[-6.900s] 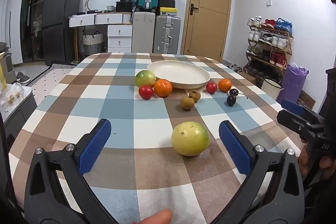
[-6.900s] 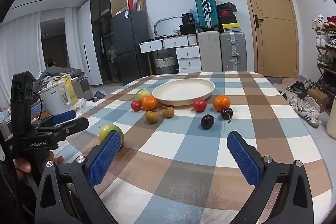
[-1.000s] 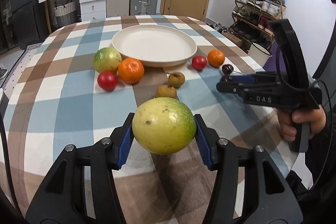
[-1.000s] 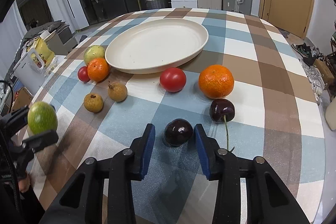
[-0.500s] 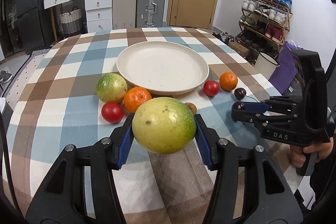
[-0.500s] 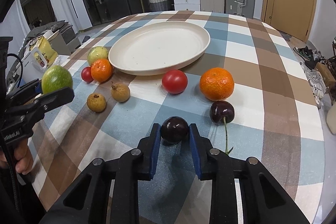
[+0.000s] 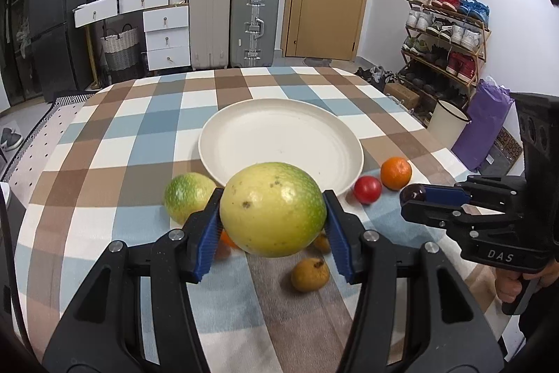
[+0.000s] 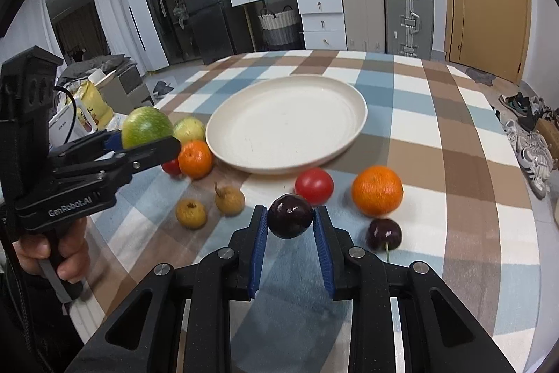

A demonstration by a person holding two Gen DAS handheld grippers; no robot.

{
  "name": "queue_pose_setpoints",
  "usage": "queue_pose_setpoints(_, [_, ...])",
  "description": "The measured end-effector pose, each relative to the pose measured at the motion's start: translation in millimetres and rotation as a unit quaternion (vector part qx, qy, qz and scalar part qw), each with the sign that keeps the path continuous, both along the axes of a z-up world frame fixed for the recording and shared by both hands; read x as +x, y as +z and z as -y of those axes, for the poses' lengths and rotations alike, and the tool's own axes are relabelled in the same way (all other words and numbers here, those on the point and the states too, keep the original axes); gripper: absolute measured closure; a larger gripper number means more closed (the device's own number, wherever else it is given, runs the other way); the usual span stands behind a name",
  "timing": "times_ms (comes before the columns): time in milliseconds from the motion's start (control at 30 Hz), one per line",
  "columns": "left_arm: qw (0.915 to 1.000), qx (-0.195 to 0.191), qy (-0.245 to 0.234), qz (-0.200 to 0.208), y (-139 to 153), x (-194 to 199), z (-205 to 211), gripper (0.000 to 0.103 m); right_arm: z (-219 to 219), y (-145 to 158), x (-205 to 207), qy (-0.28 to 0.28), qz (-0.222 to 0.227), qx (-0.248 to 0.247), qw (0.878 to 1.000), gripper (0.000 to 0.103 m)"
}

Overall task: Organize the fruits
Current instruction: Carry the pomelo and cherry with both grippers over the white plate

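My left gripper (image 7: 272, 226) is clamped on the big yellow-green fruit (image 7: 272, 224), held clear above the checked tablecloth (image 7: 104, 170), while my right gripper (image 8: 290, 222) pinches a dark cherry (image 8: 290, 215), also off the cloth. Beyond them sit two small brown fruits (image 8: 209, 207), a second cherry (image 8: 383, 234), a tomato (image 8: 313, 186) and an orange (image 8: 376, 190). Farthest is the white plate (image 8: 244, 159), nothing on it.

Left wrist view: the large yellow-green fruit (image 7: 272, 210) held in the left gripper (image 7: 272, 226) hides most of an orange (image 7: 227, 239) and part of a small brown fruit (image 7: 322, 242) behind it, and covers the near rim of the cream plate (image 7: 244, 142). Right wrist view: the red fruit (image 8: 172, 166) by the left orange (image 8: 195, 159) sits mostly behind the left gripper's arm. The second cherry (image 8: 383, 234) is blurred, its stem cut by the right gripper (image 8: 290, 226).
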State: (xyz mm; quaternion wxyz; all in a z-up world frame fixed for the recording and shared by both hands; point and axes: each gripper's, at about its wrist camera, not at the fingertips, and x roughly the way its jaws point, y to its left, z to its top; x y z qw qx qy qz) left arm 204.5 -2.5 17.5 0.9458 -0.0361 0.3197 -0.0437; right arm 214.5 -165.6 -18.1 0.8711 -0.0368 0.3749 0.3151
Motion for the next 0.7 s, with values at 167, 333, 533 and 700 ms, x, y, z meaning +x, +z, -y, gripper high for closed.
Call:
queue_pose_setpoints(167, [1.0, 0.006, 0.0, 0.004, -1, 19, -1, 0.051, -7, 10, 10, 0.001, 0.011, 0.019, 1.0, 0.076])
queue_pose_setpoints(333, [0.9999, 0.009, 0.001, 0.006, 0, 40, -4, 0.051, -13, 18, 20, 0.005, 0.022, 0.037, 0.999, 0.076])
queue_pose_setpoints(533, [0.9998, 0.008, 0.0, 0.016, 2, 58, -7, 0.051, -19, 23, 35, 0.006, 0.035, 0.048, 0.998, 0.076])
queue_pose_setpoints(700, [0.9996, 0.017, -0.011, 0.019, 3, 73, -4, 0.051, -21, 29, 49, 0.002, 0.05, 0.059, 0.997, 0.076])
